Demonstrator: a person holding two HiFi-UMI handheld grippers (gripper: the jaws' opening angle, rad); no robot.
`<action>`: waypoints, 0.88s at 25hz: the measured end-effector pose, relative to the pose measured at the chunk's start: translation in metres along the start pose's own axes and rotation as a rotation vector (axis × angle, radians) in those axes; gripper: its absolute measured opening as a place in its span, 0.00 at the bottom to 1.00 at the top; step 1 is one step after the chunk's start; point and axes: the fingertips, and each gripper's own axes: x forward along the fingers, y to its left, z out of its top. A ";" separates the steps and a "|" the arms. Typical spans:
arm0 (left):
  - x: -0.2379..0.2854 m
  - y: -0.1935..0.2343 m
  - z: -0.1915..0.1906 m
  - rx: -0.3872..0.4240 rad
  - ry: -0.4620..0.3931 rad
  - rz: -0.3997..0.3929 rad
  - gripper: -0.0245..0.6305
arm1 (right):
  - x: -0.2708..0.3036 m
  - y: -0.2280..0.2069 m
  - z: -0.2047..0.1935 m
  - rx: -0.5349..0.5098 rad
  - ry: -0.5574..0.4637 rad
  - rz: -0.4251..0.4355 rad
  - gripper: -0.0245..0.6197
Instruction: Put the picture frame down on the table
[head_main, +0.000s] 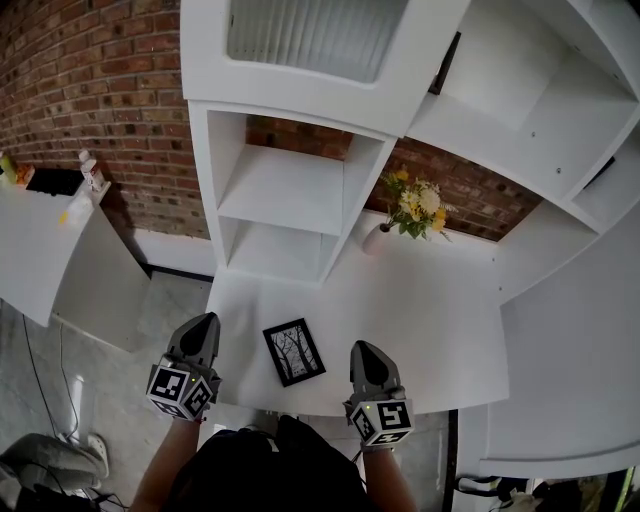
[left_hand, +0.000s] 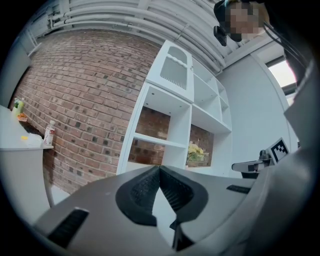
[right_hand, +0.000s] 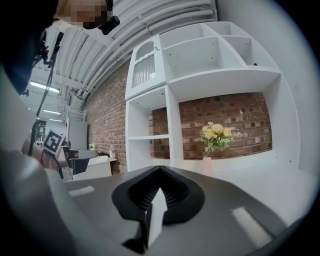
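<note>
A black picture frame (head_main: 294, 351) with a tree print lies flat on the white table (head_main: 430, 330), near its front edge. My left gripper (head_main: 205, 322) hovers to the frame's left, at the table's left corner, jaws closed tip to tip with nothing between them (left_hand: 159, 170). To the right of the frame my right gripper (head_main: 362, 350) is also shut and empty (right_hand: 160, 171). Neither gripper touches the frame. Both point toward the back wall, so the frame does not show in either gripper view.
A white shelf unit (head_main: 285, 190) stands on the table's back left. A vase of yellow and white flowers (head_main: 415, 210) sits next to it, against the brick wall. A low white side table (head_main: 50, 250) with bottles is off to the left.
</note>
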 end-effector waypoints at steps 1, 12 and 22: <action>0.000 0.000 -0.001 0.000 0.005 -0.001 0.01 | 0.000 0.000 0.000 0.002 0.001 0.002 0.04; 0.000 -0.003 -0.006 0.001 0.030 -0.008 0.01 | -0.003 -0.003 -0.006 0.021 0.013 -0.006 0.04; 0.005 -0.007 -0.009 0.001 0.040 -0.021 0.01 | -0.005 -0.008 -0.008 0.035 0.014 -0.018 0.04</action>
